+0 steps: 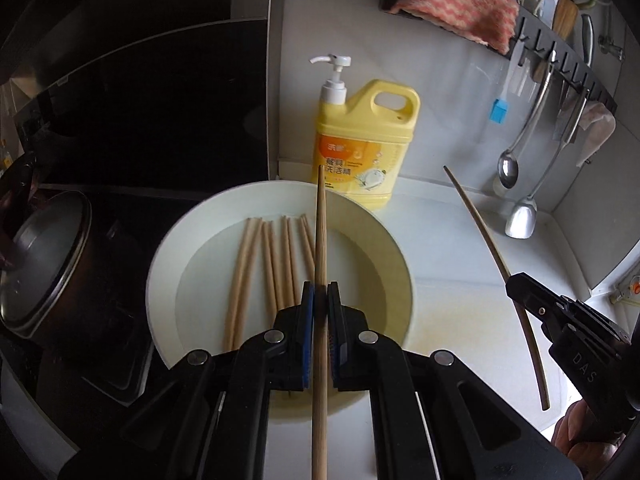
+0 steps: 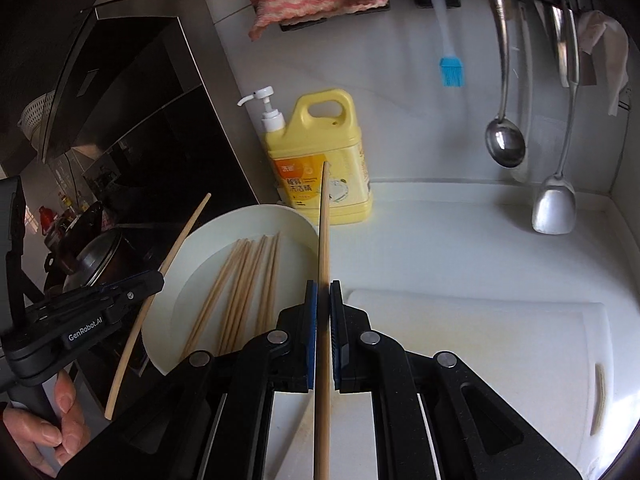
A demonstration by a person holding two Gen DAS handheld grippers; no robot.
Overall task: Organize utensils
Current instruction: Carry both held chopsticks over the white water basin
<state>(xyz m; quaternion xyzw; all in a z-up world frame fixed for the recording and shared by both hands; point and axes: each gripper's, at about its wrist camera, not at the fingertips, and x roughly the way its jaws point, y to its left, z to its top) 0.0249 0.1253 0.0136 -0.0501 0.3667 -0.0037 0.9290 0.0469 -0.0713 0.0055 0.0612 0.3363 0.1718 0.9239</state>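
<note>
While each tongs (image 1: 321, 292) (image 2: 324, 292) clamps one chopstick (image 1: 320, 240) (image 2: 323, 240) — one plate (image 1: 360, 216), one bottle (image 1: 360, 140).

We see both black 2-finger grippers clamped tight: left gripper (image 1: 321, 300) pinches 1 pale wooden chopstick (image 1: 320, 264), right gripper (image 2: 323, 300) another (image 2: 323, 248). Both tilt downward; bare hand (image 2: 44, 428) grips the left handle.

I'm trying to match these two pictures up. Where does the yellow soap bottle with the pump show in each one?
Left wrist view: the yellow soap bottle stands upper centre, just behind the white plate.
Right wrist view: the bottle stands centre-left, behind the plate's right edge.
Shared landmark: the blue brush hanging on the wall, right of the bottle.
</note>
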